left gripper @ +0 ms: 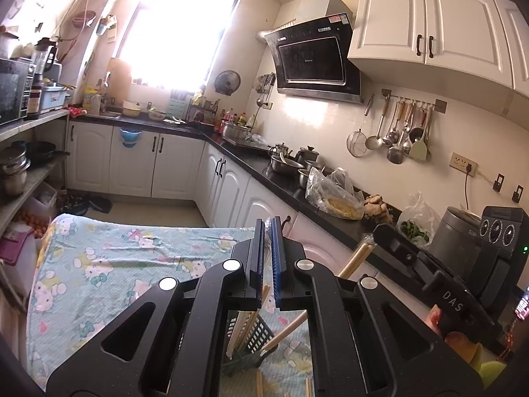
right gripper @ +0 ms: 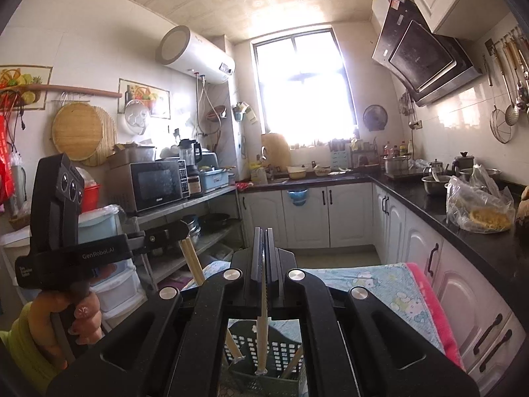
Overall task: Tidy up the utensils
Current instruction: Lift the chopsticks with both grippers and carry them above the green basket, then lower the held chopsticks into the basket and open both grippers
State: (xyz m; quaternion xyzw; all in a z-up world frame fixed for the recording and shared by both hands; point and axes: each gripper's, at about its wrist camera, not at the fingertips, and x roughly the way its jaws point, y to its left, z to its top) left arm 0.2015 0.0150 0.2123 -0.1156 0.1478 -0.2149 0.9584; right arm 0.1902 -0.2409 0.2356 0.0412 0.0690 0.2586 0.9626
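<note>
My left gripper (left gripper: 268, 228) is shut on a pair of wooden chopsticks (left gripper: 264, 292) that hang down between the fingers into a dark green slotted utensil basket (left gripper: 256, 340). My right gripper (right gripper: 265, 236) is shut on wooden chopsticks (right gripper: 263, 330) whose lower ends stand inside the same basket (right gripper: 281, 354). In the left wrist view the right gripper (left gripper: 380, 231) shows at right, holding chopsticks (left gripper: 355, 258). In the right wrist view the left gripper (right gripper: 180, 226) shows at left with its chopsticks (right gripper: 193, 261). More chopsticks (right gripper: 233, 347) lean in the basket.
The basket stands on a table with a light blue cartoon-print cloth (left gripper: 115, 264). Loose chopsticks (left gripper: 259, 385) lie on the cloth near the basket. A black countertop (left gripper: 287, 188) with pots and bags runs along the right. Shelves with a microwave (right gripper: 155, 185) stand at left.
</note>
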